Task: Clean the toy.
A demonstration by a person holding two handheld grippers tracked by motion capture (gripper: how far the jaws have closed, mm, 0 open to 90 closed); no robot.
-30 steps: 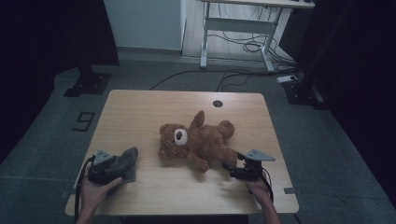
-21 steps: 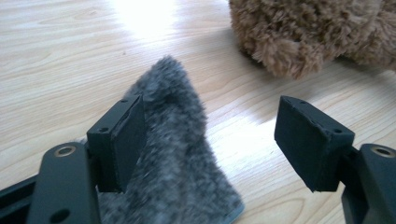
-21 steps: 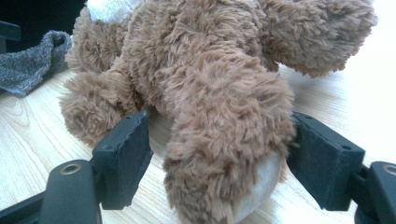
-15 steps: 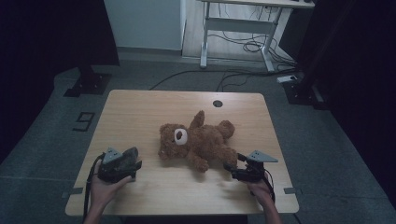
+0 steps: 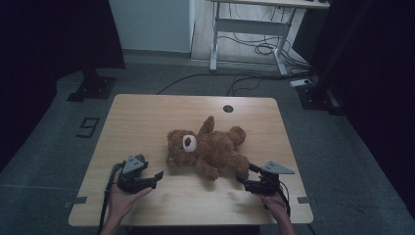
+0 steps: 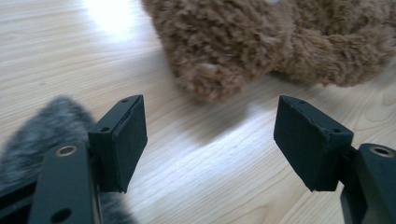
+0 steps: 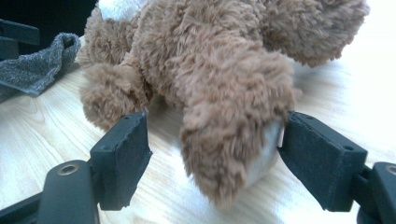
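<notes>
- The brown teddy bear lies on its back near the middle of the wooden tabletop, head toward my left, legs toward my right.
- My left tongs sit low over the tabletop, just beside the bear's head on the near side, not touching it. In the left gripper view the jaws stand spread wide, with bare wood between them and the bear's fur beyond the tips.
- A patch of grey fuzzy fabric shows at the lower left of that view, beside the left jaw; I cannot tell what it belongs to.
- My right tongs are at the bear's near leg. In the right gripper view the jaws are spread, with the leg between them; the right-hand pad touches the pale sole of the foot, while the left-hand pad stands clear of the fur.
- A grey knitted cloth lies on the tabletop beyond the bear in that view.
</notes>
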